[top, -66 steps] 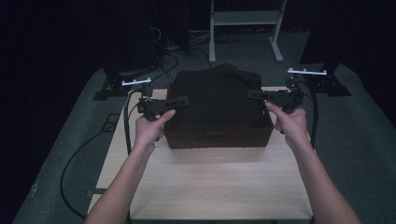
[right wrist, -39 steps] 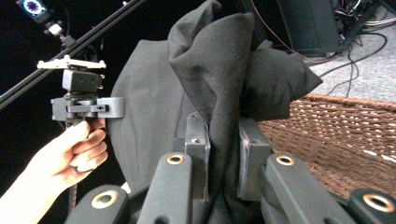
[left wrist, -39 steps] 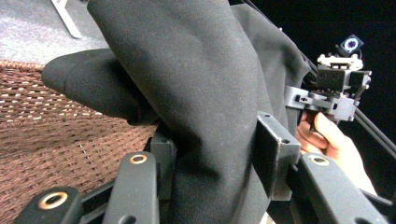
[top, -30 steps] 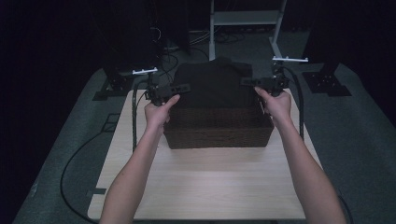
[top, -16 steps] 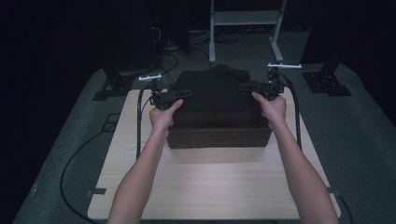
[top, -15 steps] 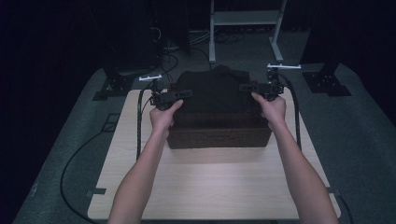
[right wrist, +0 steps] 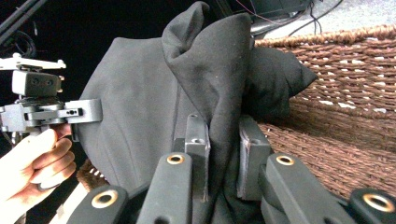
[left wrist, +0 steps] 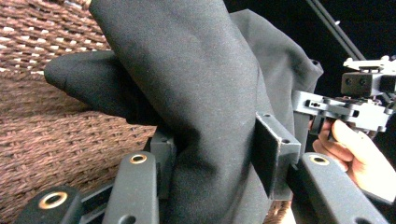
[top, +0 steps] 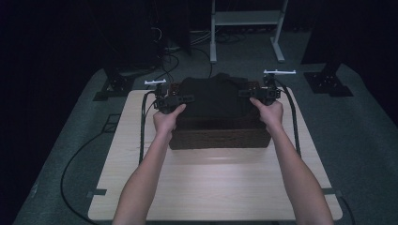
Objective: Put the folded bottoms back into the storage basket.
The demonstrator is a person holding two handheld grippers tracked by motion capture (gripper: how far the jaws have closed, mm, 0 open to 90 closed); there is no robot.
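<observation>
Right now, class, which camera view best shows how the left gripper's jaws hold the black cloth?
The left gripper view: its own jaws rise on either side of a thick fold of the black cloth, clamped on it. The high view shows the left gripper small and dim at the cloth's edge over the wicker basket. The right gripper view shows it far off, side-on.

The tabletop [top: 216, 187] is viewed from above; the black cloth [left wrist: 205, 93] is viewed closely from opposite sides by both gripper cameras.

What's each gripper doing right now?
Left gripper: shut on the cloth, over the basket.
Right gripper: shut on the cloth at its other side.
</observation>
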